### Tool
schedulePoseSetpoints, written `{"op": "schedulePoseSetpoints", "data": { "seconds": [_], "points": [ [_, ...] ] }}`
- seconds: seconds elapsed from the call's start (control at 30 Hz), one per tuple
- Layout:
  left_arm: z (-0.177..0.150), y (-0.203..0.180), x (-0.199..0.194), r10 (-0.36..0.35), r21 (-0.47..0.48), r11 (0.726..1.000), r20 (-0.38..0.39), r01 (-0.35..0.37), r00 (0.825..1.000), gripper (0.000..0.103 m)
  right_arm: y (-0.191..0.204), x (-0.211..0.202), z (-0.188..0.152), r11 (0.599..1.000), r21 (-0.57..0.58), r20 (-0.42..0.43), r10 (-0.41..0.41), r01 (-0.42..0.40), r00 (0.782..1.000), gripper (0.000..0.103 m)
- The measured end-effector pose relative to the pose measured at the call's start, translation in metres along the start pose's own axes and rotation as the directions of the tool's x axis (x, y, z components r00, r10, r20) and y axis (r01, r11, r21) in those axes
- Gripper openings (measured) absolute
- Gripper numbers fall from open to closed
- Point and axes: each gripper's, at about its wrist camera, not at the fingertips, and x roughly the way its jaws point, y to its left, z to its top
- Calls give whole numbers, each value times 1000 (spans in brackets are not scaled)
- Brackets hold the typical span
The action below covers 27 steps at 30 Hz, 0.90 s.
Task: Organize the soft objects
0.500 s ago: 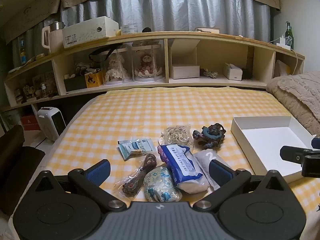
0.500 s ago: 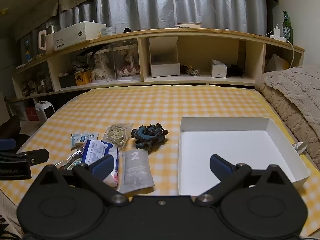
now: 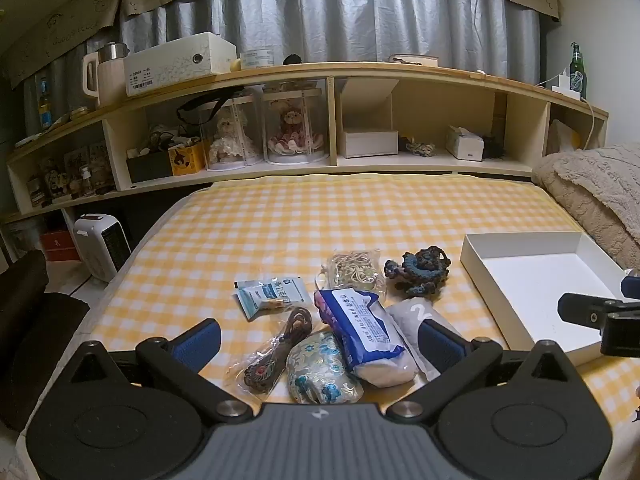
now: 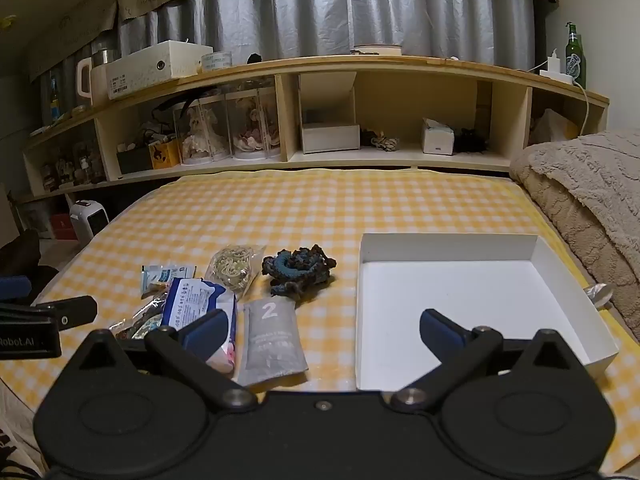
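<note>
Fingers of the left gripper (image 3: 318,334) stand wide apart and clamp nothing; fingers of the right gripper (image 4: 324,326) are likewise spread and empty. Both hover over a bed (image 3: 304,220) covered in yellow checked cloth, tilted down toward a loose cluster of soft things.

Between and just ahead of the left fingers lie a floral pouch (image 3: 320,368), a blue-and-white pack (image 3: 360,328) leaning across it, and a bagged dark cord (image 3: 280,348) toward the left finger. A grey sachet marked 2 (image 3: 412,314) sits partly behind the right-hand finger of that gripper. Farther ahead are a small blue-and-white packet (image 3: 272,292), a clear bag of pale bands (image 3: 356,268) and a dark crocheted bundle (image 3: 420,270).

In the right wrist view the grey sachet (image 4: 272,340) lies between the fingers, nearer the left one, with the blue-and-white pack (image 4: 196,300) partly behind that finger. A white box (image 4: 480,300) lies open and empty, its near wall between the fingers and its floor running out past the right-hand one, well placed to receive the items. The other gripper shows at the frame edge in each view.

Nothing appears sorted yet. The spread fingers and downward tilt suggest a readiness to pick, the left over the pile and the right nearer the box, probably so that one side collects and the other deposits.
</note>
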Motion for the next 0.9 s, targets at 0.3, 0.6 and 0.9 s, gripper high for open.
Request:
{"op": "schedulePoseSetpoints", "data": {
  "seconds": [0.3,0.6,0.9],
  "points": [
    [0,0,0,1,1,1000,-1,-1,1000,103,0,0,0,1000,-2,-2,-1,1,1000,103],
    [0,0,0,2,3,1000,-2,-2,1000,103,1,1,0,1000,-2,-3,-2,2,1000,103],
    [0,0,0,1,3,1000,-2,-1,1000,103,1,3,-2,1000,-3,-6,-3,3,1000,103]
  ]
}}
